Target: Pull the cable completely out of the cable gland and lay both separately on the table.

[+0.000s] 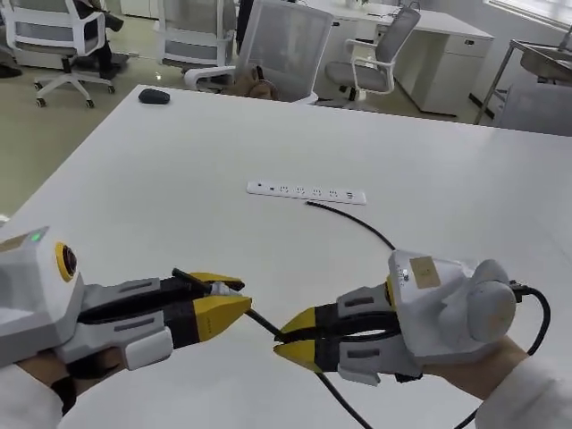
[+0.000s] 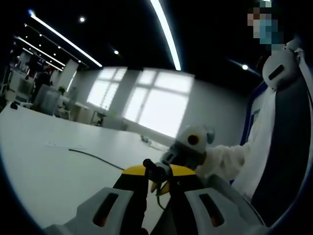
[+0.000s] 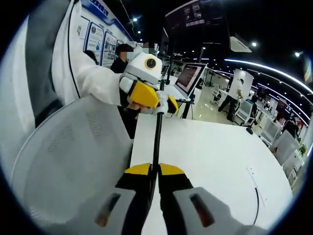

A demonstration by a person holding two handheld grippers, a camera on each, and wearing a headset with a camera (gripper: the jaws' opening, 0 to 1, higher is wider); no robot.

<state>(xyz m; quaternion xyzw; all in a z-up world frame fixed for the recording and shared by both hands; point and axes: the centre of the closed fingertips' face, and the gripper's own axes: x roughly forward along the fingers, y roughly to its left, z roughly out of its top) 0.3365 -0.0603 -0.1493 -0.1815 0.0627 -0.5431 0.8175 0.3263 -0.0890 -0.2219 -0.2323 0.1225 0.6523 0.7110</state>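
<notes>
My left gripper [image 1: 241, 295] is at the lower left, its yellow jaws shut on the small grey-and-black cable gland [image 1: 222, 288]. The gland [image 2: 149, 167] sticks up dark between my jaws in the left gripper view. A black cable [image 1: 262, 323] runs out of it to my right gripper [image 1: 281, 344], which is shut on the cable a short way off. In the right gripper view the cable [image 3: 157, 139] stretches straight from my jaws [image 3: 156, 169] to the left gripper [image 3: 145, 93]. More cable [image 1: 353, 220] lies across the white table [image 1: 179, 170] and loops behind my right hand.
A white power strip [image 1: 307, 191] lies mid-table beyond the cable's end. A black mouse [image 1: 154, 96] sits near the far left edge. Office chairs [image 1: 286, 45] and desks stand behind the table. A person in white holds the grippers.
</notes>
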